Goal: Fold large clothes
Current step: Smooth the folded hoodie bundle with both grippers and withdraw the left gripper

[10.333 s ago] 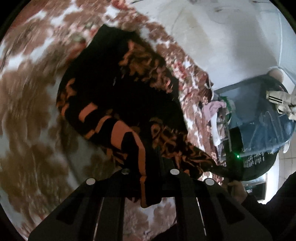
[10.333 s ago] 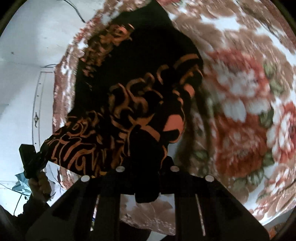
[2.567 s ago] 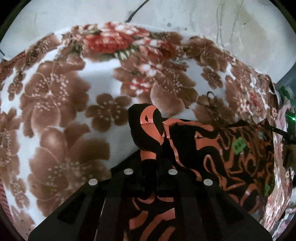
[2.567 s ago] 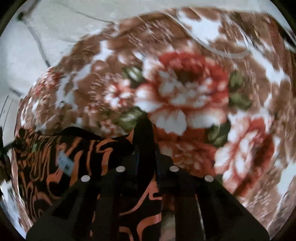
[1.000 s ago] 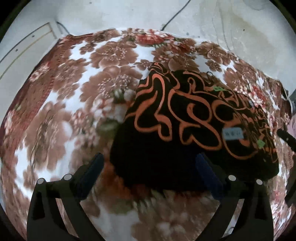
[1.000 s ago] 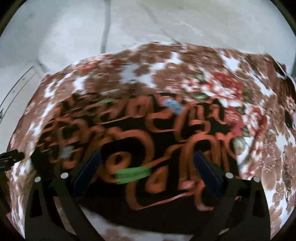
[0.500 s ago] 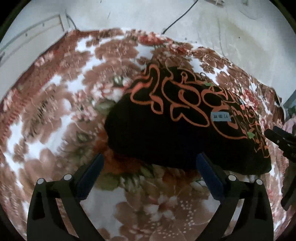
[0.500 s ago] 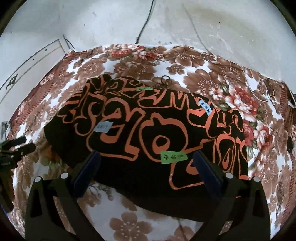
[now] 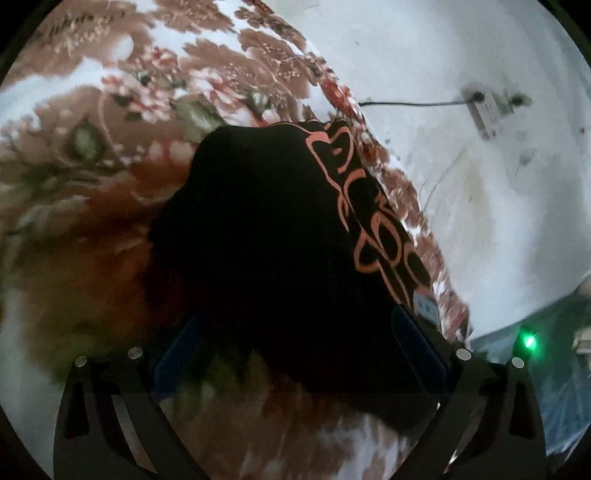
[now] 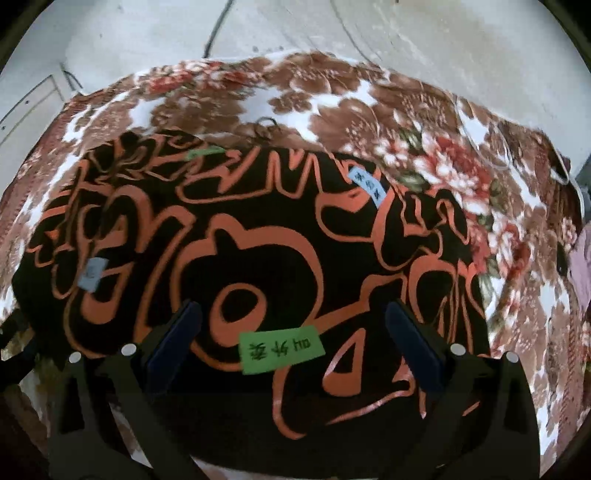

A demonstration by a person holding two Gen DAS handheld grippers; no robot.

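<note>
So both grippers are wide open and holding nothing. The right gripper (image 10: 291, 325) hangs right over the near edge of the black-and-orange garment (image 10: 236, 258), fingers spread to either side of a green tag (image 10: 281, 349) stuck on the cloth. The left gripper (image 9: 291, 347) is also spread, looking at the same garment (image 9: 266, 236) end-on from its left side, and the nearest cloth sits just between and ahead of its fingers.

The garment lies flat, already folded into a wide slab, on the floral blanket (image 10: 424, 122). From the right wrist view its long axis runs left to right across the view, short axis pointing away toward the wall (image 10: 295, 26). From the left wrist view that same long axis runs away from the gripper, up and to the right.

My guess is each hand is about equally close to its own end, so the next fold probably brings one short end over the other along that long axis. Farther back there's a blue tag (image 10: 367, 182) near the far edge, then bare blanket, then wall.
</note>
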